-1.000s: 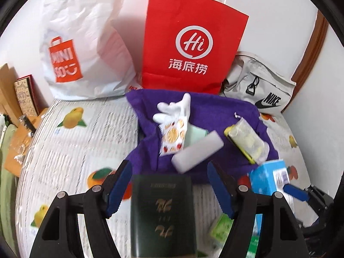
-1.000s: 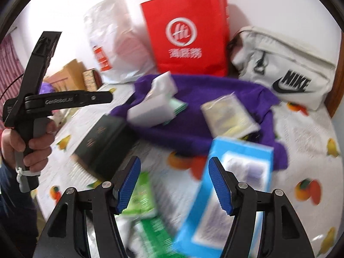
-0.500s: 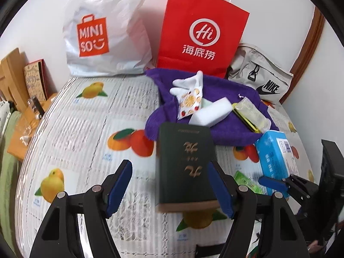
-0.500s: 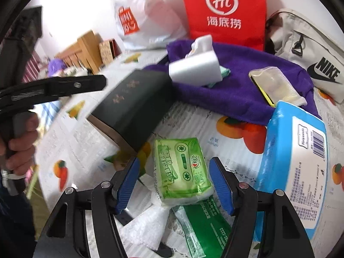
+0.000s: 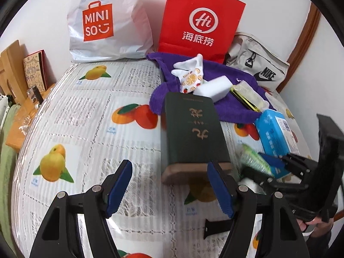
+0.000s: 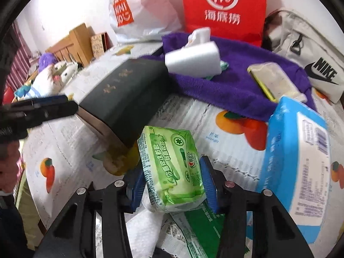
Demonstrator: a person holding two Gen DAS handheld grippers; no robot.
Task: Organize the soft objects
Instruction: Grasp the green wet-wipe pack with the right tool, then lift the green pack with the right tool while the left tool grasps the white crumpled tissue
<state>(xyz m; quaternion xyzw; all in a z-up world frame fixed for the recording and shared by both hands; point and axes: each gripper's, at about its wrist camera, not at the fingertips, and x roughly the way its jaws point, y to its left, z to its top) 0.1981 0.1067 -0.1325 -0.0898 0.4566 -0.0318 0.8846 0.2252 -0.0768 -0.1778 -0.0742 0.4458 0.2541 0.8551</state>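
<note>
The right gripper point(image 6: 172, 185) is closing on the green tissue pack point(image 6: 172, 169), just beside the dark book point(image 6: 126, 99); soft, light and slippery-wrapped, it is best pinched mid-body. The left gripper point(image 5: 169, 188) is held spread, empty.

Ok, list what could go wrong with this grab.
1. The right gripper is closing on the green tissue pack; the soft wrap may squash or slip out.
2. The pack's far end lies against the dark box, so a lift could drag on it.
3. More wrappers lie under the pack and might come up with it.
</note>
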